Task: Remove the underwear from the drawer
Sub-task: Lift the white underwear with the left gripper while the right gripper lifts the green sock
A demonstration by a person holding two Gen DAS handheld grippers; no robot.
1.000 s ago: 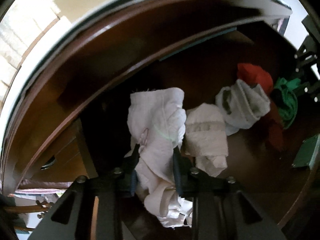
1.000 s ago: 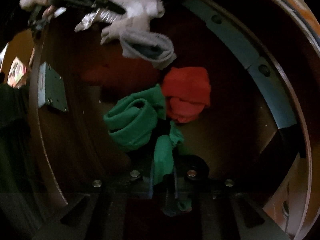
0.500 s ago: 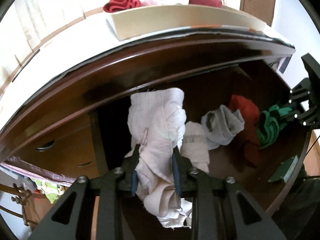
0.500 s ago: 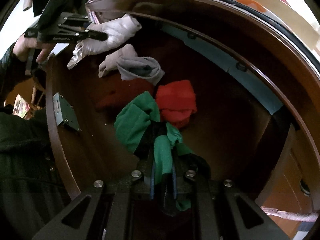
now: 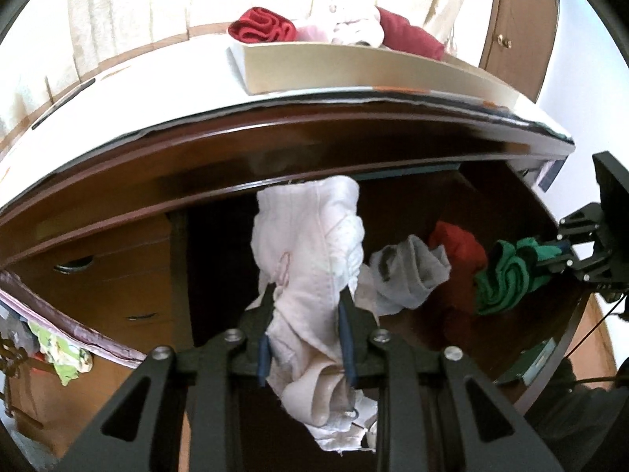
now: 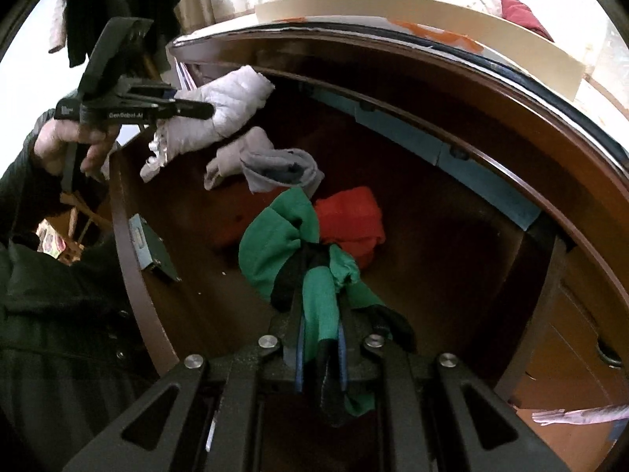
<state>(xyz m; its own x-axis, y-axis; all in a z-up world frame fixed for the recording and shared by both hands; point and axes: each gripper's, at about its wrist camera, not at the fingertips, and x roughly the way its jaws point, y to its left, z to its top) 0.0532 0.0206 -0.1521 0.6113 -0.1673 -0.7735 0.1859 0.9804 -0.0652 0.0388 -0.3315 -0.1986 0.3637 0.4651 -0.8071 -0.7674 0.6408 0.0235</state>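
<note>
Now my left gripper [image 5: 304, 306] has its fingers pinching pale underwear [image 5: 310, 244] above the drawer [image 6: 129, 236]; my right gripper [image 6: 320, 314] has its fingers clamped on green underwear [image 6: 275, 244].

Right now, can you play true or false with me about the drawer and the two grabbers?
1. The left gripper is clamped on a pale pink garment. True.
2. The right gripper is open and holds nothing. False: it is shut on a green garment.
3. A red garment lies in the drawer. True.
4. The beige tray on top holds no clothes. False: red and pink clothes lie in it.
</note>
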